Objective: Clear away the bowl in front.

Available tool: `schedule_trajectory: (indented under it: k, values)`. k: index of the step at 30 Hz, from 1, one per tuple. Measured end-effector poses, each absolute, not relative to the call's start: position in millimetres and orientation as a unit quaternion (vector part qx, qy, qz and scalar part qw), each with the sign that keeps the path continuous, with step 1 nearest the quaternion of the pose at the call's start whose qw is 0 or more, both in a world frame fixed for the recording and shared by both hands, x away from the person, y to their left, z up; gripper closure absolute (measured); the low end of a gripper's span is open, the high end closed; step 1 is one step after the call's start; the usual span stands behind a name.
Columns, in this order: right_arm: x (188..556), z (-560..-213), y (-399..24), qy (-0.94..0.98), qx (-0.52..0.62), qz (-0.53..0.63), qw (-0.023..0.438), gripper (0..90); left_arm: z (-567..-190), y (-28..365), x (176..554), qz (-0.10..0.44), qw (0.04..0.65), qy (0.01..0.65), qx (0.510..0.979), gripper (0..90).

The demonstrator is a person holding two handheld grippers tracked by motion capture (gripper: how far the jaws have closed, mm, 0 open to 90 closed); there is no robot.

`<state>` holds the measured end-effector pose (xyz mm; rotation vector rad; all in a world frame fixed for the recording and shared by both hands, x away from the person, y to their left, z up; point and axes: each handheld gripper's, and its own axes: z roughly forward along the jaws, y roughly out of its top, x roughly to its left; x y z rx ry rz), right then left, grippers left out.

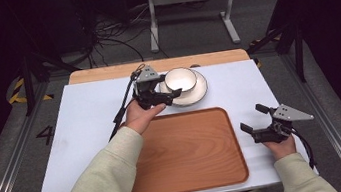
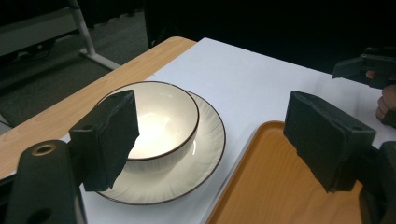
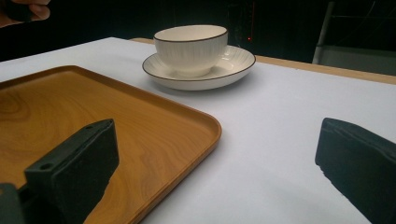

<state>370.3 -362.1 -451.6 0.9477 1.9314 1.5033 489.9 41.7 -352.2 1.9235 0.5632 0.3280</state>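
Left hand-held gripper [image 2: 210,140] just before bowl [image 2: 161,121]

The bowl [image 1: 180,79] on its plate [image 1: 197,92] blocks the table's [image 1: 86,123] far edge, the left gripper [image 1: 171,95] beside it. The tray [image 1: 191,148] lies bare along the near edge; the left side stays open.

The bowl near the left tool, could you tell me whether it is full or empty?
Empty: the bowl stands upright on the plate, and its pale inside shows bare down to the bottom, with nothing in it.
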Motion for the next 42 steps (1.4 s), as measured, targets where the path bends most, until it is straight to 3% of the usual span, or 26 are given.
schedule_trajectory:
  k: [9,25,38,42]
  values:
    - [371,-452,-362,0.711,0.347,0.555,0.258,0.2,-345,33,504,0.134,0.513,0.233,0.815,21.1]
    - [369,-451,-362,0.715,0.339,0.553,0.261,0.2,-335,8,526,0.143,0.443,0.135,0.874,26.8]
    - [369,-451,-362,0.715,0.336,0.556,0.259,0.4,-355,-6,548,0.121,0.434,0.163,0.878,29.3]
    - [369,-451,-363,0.711,0.339,0.559,0.258,0.4,-365,-10,554,0.108,0.428,0.165,0.882,35.1]
